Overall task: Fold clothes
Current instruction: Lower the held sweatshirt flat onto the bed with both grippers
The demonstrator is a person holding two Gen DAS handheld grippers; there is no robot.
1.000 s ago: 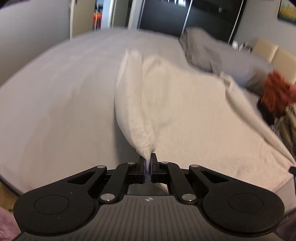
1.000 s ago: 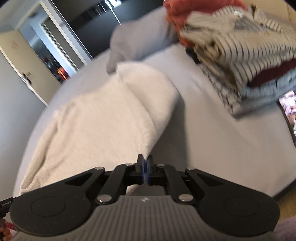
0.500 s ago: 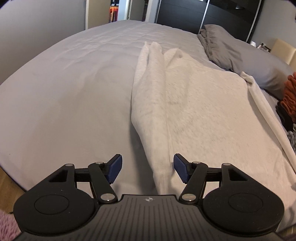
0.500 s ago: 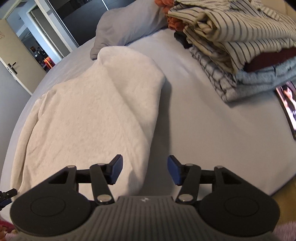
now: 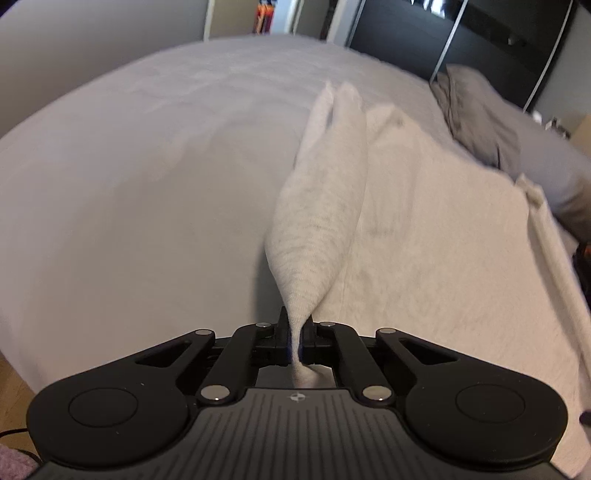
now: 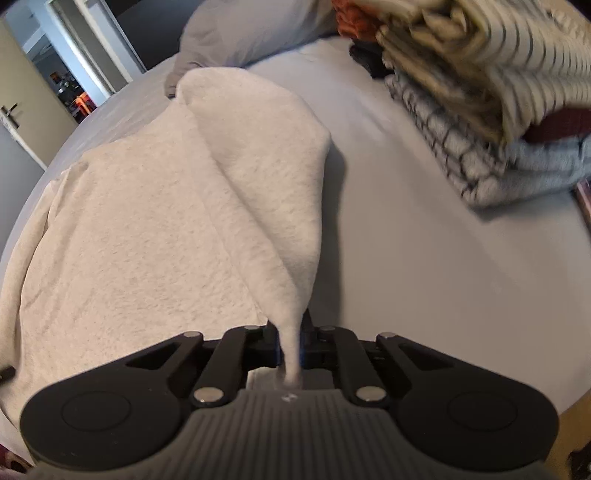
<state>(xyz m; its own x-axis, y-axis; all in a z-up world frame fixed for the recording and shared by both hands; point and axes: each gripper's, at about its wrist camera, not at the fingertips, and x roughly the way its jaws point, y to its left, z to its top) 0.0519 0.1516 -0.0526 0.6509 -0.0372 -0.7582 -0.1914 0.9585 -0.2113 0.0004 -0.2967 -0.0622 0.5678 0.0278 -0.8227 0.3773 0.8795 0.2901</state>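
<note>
A cream fleece garment (image 5: 424, 240) lies spread on the grey bed (image 5: 129, 184). My left gripper (image 5: 297, 332) is shut on a corner of its near edge, and the cloth rises from the bed into a taut cone at the fingers. In the right wrist view the same garment (image 6: 147, 221) covers the left half of the picture. My right gripper (image 6: 291, 332) has its jaws closing on the other near corner, with the fabric pinched between the pads and pulled up in a ridge.
A stack of folded striped and checked clothes (image 6: 498, 110) sits on the bed (image 6: 424, 277) to the right. A grey pillow (image 5: 480, 122) lies at the head, in front of a dark wardrobe (image 5: 480, 29). An open doorway (image 6: 66, 81) shows at the far left.
A second ago both grippers were shut on the garment. Half a second ago both stood open with the cloth lying flat. Now both are shut on its near corners again, lifting them.
</note>
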